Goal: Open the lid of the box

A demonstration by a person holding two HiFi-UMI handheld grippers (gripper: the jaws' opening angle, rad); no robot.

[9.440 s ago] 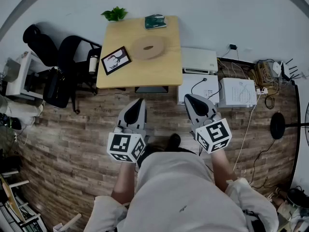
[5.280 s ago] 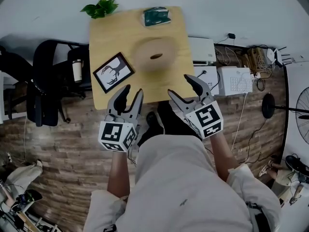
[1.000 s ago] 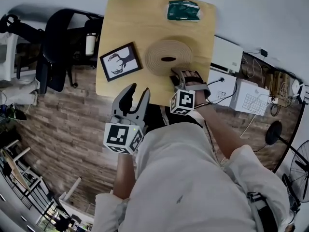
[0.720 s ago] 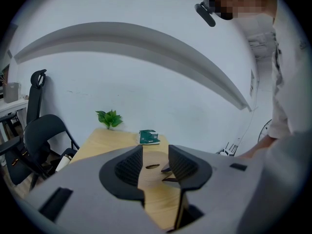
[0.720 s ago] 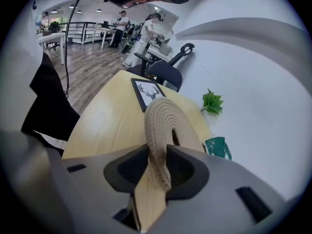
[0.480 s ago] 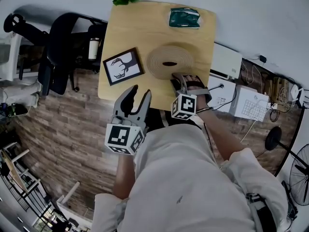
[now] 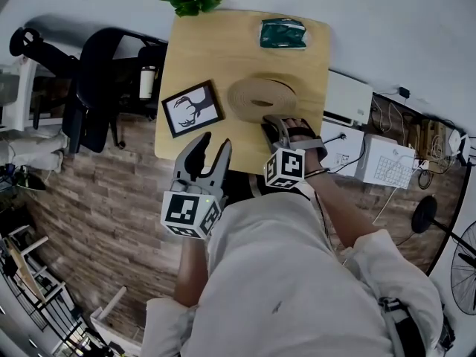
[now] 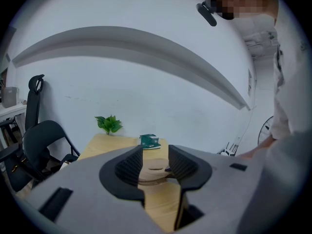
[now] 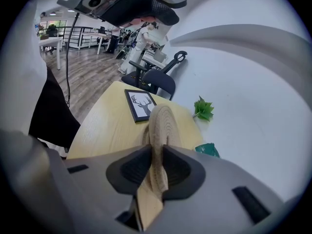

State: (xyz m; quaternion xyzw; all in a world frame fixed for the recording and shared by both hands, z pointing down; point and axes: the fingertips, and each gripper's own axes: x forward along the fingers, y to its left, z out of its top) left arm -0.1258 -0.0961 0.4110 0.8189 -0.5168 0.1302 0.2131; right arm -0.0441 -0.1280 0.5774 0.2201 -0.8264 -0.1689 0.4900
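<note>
my right claw (image 9: 157, 165): jaws just closing, pinching rim of round tan woven lid (image 9: 163, 123) between them | my left claw (image 8: 155, 165): spread, empty

This is an office. Black swivel chairs (image 7: 97, 65) stand beside a small wooden table (image 7: 216, 47) against a white wall (image 7: 372, 21), on a wood-plank floor (image 7: 104, 199). White machines (image 7: 348, 95) and cables (image 7: 416, 132) sit along the wall. The right gripper view shows an open room with more desks (image 9: 51, 42).
</note>
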